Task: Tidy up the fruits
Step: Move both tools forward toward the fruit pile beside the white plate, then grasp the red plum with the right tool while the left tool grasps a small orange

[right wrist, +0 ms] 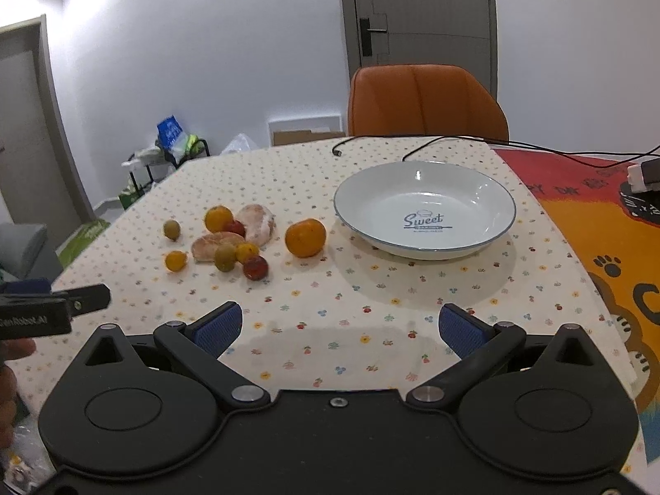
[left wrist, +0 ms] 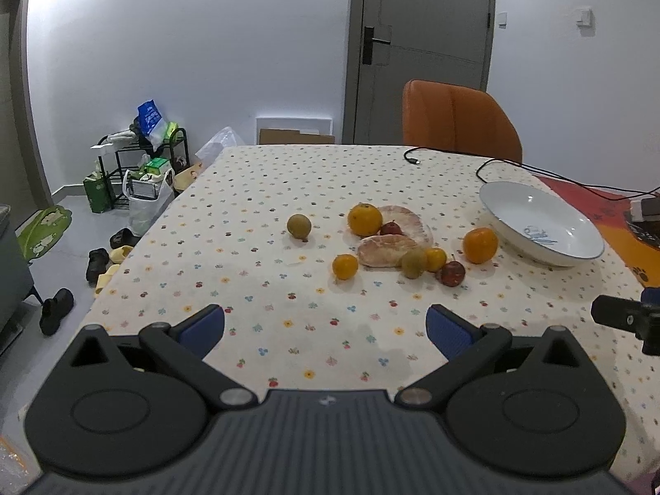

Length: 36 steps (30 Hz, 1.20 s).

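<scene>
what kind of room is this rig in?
Most likely a home dining area: a table under a floral tablecloth with a plate and loose fruit, an orange chair pulled up to it, and shoes and bags on the floor by an interior door.

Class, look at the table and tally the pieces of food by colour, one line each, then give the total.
Orange: 4
Red: 2
Green-brown: 2
Pale pinkish: 2
Total: 10
</scene>
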### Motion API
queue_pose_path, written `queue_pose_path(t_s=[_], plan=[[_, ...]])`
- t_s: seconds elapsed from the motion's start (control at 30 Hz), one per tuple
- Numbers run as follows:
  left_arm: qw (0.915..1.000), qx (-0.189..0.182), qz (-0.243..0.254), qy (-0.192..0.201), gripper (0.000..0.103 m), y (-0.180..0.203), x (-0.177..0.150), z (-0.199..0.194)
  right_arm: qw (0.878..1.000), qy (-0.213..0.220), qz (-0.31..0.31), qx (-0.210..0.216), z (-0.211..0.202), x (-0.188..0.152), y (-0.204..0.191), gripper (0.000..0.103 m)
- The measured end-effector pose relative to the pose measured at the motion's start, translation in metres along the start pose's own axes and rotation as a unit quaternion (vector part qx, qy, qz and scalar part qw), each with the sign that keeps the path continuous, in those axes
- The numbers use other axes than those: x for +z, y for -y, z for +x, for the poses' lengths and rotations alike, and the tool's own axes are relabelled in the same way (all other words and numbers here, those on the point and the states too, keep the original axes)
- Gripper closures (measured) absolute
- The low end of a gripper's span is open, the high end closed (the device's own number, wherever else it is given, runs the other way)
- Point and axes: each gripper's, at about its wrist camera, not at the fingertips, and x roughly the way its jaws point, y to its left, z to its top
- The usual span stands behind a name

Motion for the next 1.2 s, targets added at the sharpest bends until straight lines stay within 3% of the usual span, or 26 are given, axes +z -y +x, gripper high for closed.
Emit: queue_pose_path(t_s=[0.37, 0.53, 0.67, 0.9, 1.2], plan=[[0.9999, -0.014, 0.005, 0.005, 0.000, 0.002, 0.007, 0.031, 1.000, -0.007, -0.003, 0.027, 0.032, 0.005, -0.001, 0.000], [0.9997, -0.024, -0.004, -0.006, 0.002, 0.004, 0.008, 0.045, 1.000, -0.007, 0.001, 0.016, 0.046, 0.007, -0.001, 0.000], [0.9996, -0.020, -0.018, 0.000, 0.003, 0.003, 0.011, 0.050, 0.999, -0.009, 0.009, 0.037, 0.055, 0.008, 0.002, 0.000], [0.9995, -0.017, -0.028, 0.000, 0.017, 0.004, 0.016, 0.068, 0.998, -0.007, 0.022, 0.063, 0.070, 0.012, 0.001, 0.001], [0.9989, -0.023, -0.036, -0.016, 0.046, 0.004, 0.018, 0.090, 0.996, -0.021, 0.014, 0.090, 0.089, 0.019, -0.010, 0.017]])
